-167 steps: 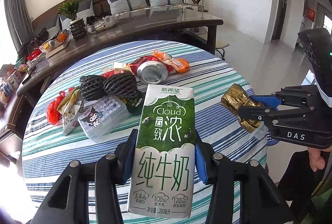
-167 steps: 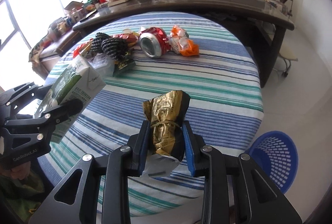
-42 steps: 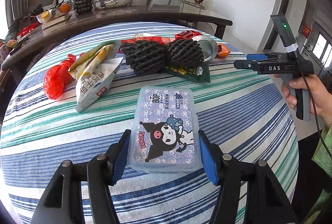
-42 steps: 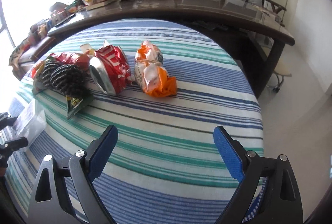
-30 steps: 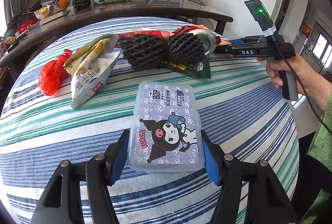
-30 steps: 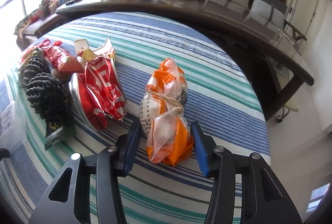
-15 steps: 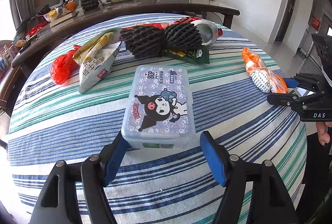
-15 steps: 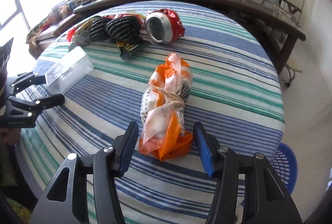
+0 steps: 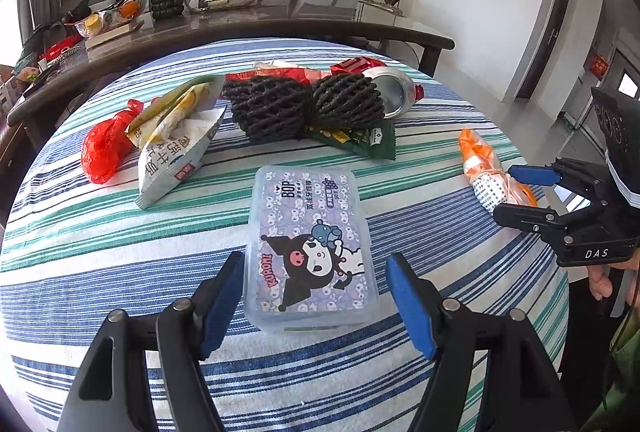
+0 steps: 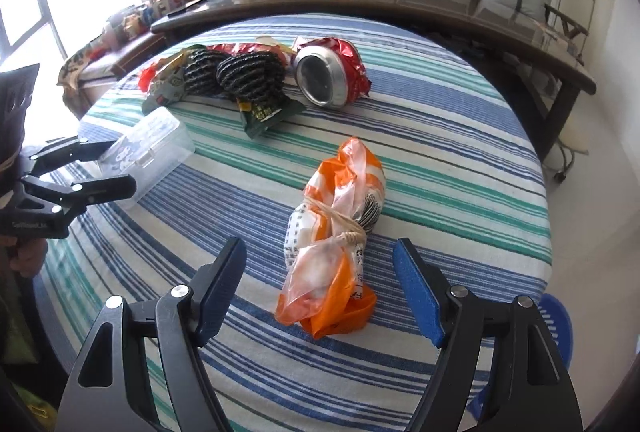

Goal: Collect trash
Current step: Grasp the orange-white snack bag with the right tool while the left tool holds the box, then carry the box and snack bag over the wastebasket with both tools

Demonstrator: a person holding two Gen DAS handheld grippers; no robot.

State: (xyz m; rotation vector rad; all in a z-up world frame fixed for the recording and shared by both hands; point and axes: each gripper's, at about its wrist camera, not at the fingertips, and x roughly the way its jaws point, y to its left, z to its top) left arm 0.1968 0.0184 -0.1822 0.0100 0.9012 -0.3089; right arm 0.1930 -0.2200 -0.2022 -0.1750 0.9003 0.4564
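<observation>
Two hand-held grippers straddle trash on the striped tabletop [image 10: 460,136]: left hand-held gripper [image 9: 316,296] open around the clear cartoon-printed plastic box [image 9: 310,244]; right hand-held gripper [image 10: 320,284], jaws opening, around the tied orange plastic bag [image 10: 332,252]. Crushed red can [image 10: 328,76], black foam nets [image 9: 300,106] and wrappers remain uncollected.

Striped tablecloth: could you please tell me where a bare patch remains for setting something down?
Bare cloth lies right of the orange bag, and between it and the clear box. Crowded: the far left, around the black nets and crushed can.

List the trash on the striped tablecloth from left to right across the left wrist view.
Red plastic bag → pale snack bag → black foam nets → crushed can → orange tied bag. The clear plastic box and green wrapper sit under the nets' span, so they are left out.
</observation>
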